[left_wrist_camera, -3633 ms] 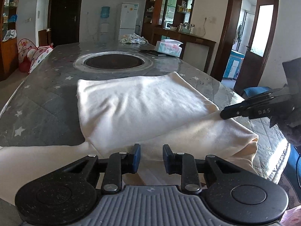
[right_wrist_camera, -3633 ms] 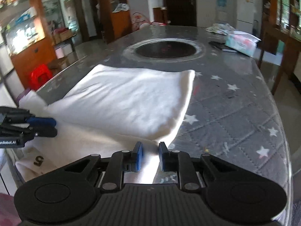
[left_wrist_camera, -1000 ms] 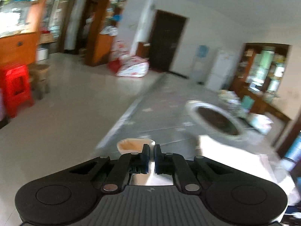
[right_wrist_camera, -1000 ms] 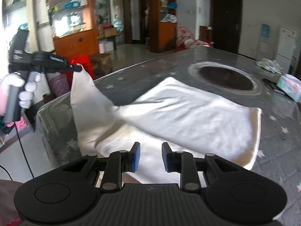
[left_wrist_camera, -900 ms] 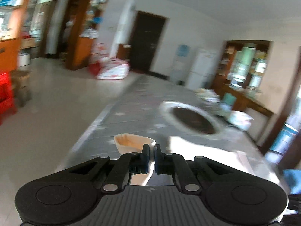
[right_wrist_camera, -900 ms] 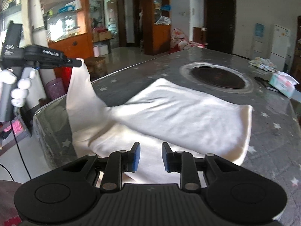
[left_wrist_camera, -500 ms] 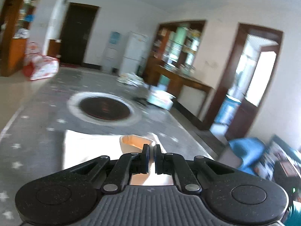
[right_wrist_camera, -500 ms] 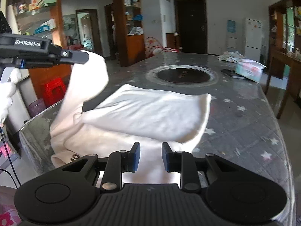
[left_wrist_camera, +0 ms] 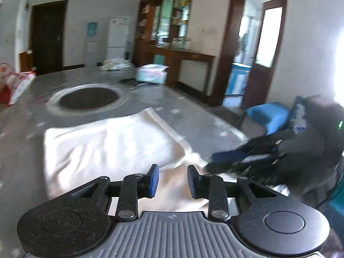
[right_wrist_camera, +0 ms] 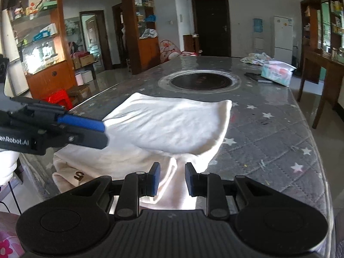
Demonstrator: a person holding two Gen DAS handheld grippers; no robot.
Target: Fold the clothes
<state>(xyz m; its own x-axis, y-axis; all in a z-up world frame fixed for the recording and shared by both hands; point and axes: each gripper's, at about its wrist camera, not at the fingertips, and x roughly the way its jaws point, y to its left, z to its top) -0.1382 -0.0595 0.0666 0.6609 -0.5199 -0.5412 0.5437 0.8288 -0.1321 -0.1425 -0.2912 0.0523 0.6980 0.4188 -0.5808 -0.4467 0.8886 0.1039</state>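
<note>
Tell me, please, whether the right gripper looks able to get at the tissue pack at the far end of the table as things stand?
Probably not without moving along: the right gripper sits over the cream garment, while the tissue pack lies beyond the round inset. Nothing blocks the way.

left tongs (left_wrist_camera: 173,180): jaws have just been opening; the cream fold they pinched half a second ago is out of them, cloth only lying below the gap
cream garment (right_wrist_camera: 172,124): raised corner now down on the surface, near the round inset (right_wrist_camera: 201,81)
right tongs (right_wrist_camera: 170,179): swung from the garment's left side to face the inset
</note>
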